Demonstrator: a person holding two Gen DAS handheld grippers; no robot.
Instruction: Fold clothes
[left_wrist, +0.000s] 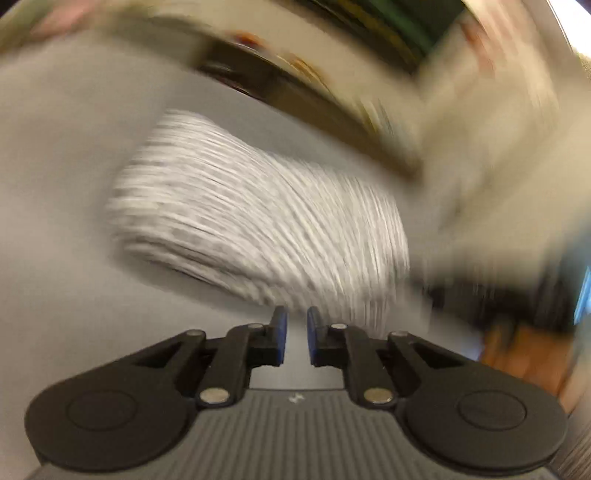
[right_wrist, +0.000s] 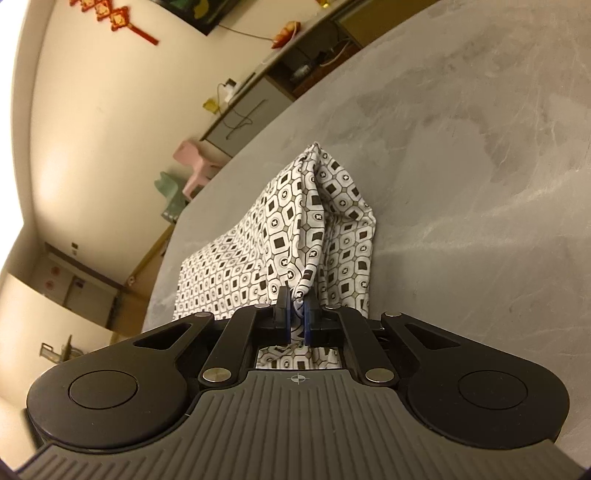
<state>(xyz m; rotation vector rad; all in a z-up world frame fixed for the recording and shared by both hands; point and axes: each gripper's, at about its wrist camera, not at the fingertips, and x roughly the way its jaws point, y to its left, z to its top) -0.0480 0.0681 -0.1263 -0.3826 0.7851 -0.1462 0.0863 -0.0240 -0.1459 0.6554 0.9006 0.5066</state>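
A white garment with a black geometric print (right_wrist: 295, 236) lies on the grey table (right_wrist: 461, 166), partly folded. My right gripper (right_wrist: 297, 314) is shut on a bunched edge of it, and the cloth rises from the table in a ridge toward the jaws. The left wrist view is heavily motion-blurred, and the same garment (left_wrist: 251, 214) shows there as a pale streaked patch on the table (left_wrist: 55, 184). My left gripper (left_wrist: 296, 325) hovers just short of the garment's near edge. Its blue pads stand a narrow gap apart with nothing between them.
The table's curved edge runs along the left of the right wrist view. Beyond it stand a pink stool (right_wrist: 195, 162), a green stool (right_wrist: 170, 192) and a low cabinet (right_wrist: 258, 96) against the wall. A blurred cream shape (left_wrist: 491, 147) fills the right of the left wrist view.
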